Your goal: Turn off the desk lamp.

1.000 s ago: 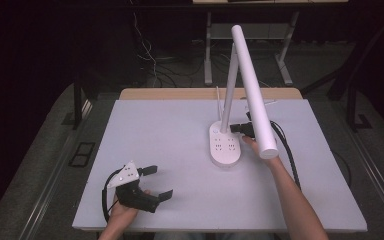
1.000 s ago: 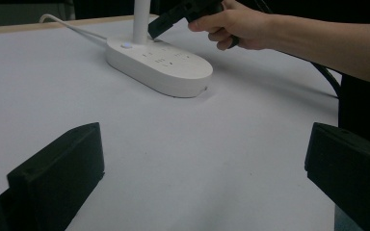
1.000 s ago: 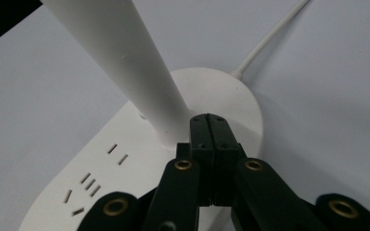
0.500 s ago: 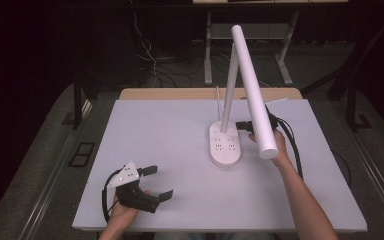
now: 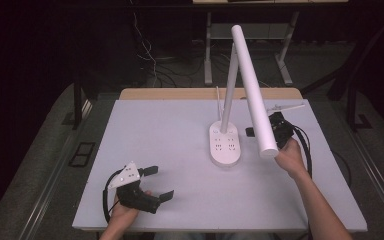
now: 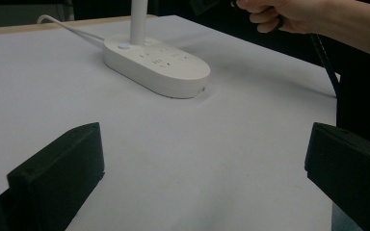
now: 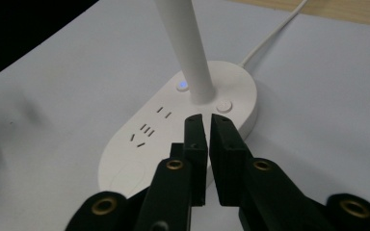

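So, a white desk lamp (image 5: 225, 144) stands on the white table (image 5: 180, 135), right of centre. Its base is an oval slab with socket slots on top; the oval's long axis runs away from the person toward the far edge. A thin post (image 5: 229, 90) rises from the far end of the base, leaning slightly. The lamp head (image 5: 252, 90), a long white tube, slopes from its high end at the back down toward the person and to the right, its free low end hanging above the table just beside the right hand (image 5: 290, 157). A white cord (image 7: 270, 36) leaves the far end of the base toward the wooden strip at the table's back edge.

Right gripper (image 5: 275, 131) is held up off the table, right of the base, partly behind the tube. In the right gripper view its jaws are nearly together, only a thin slit between them, nothing in it, tips aimed at the base near the post foot, where a small blue light (image 7: 182, 85) glows and a round button (image 7: 224, 105) sits.

Left gripper (image 5: 155, 182) sits at the near left of the table, well apart from the lamp, jaws wide apart and empty, pointing right toward the base.

No containers on the table.
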Motion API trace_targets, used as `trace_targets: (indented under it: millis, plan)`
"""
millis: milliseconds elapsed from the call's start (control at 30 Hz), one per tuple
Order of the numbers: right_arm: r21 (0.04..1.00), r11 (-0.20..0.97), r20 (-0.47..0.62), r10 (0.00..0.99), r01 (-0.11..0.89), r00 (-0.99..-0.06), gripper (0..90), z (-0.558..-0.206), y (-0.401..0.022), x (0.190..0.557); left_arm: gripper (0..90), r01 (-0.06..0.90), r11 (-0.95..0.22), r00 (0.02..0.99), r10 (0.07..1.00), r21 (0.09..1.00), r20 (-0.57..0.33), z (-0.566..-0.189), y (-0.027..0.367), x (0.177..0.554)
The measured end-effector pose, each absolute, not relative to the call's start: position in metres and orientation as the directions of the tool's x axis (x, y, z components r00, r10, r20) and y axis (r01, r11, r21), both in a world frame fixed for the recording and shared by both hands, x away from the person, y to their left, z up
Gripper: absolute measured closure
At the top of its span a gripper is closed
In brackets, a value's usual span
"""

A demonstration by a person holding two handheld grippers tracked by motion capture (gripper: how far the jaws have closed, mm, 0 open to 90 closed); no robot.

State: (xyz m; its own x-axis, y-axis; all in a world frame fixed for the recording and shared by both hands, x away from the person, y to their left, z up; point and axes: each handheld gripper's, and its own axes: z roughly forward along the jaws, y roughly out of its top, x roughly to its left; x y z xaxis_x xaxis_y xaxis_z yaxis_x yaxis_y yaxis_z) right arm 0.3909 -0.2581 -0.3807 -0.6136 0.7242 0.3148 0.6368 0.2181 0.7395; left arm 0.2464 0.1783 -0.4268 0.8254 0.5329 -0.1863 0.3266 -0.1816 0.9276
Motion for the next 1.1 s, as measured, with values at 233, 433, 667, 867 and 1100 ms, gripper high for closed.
trace_targets:
  millis: [233, 433, 667, 867, 1100]
  plan:
    - [0.757, 0.202, 0.303, 0.735, 0.622, -0.607, 64.5, -0.377, -0.264, 0.366, 0.0, 0.324, -0.186, 0.828, 0.531, 0.928, -0.182, -0.427, 0.177, 0.246]
    - [0.773, 0.202, 0.266, 0.757, 0.602, -0.596, 31.2, -0.377, -0.269, 0.339, 0.0, 0.324, -0.186, 0.828, 0.531, 0.928, -0.183, -0.427, 0.177, 0.246]
    - [0.766, 0.211, 0.279, 0.741, 0.607, -0.61, 0.6, -0.378, -0.274, 0.313, 0.0, 0.323, -0.189, 0.827, 0.533, 0.927, -0.179, -0.427, 0.178, 0.246]
    - [0.78, 0.171, 0.307, 0.735, 0.603, -0.605, 0.6, -0.381, -0.281, 0.293, 0.0, 0.323, -0.192, 0.827, 0.533, 0.927, -0.177, -0.427, 0.178, 0.246]
    - [0.785, 0.142, 0.32, 0.741, 0.603, -0.59, 0.6, -0.397, -0.293, 0.265, 0.0, 0.324, -0.192, 0.825, 0.536, 0.926, -0.178, -0.427, 0.178, 0.246]
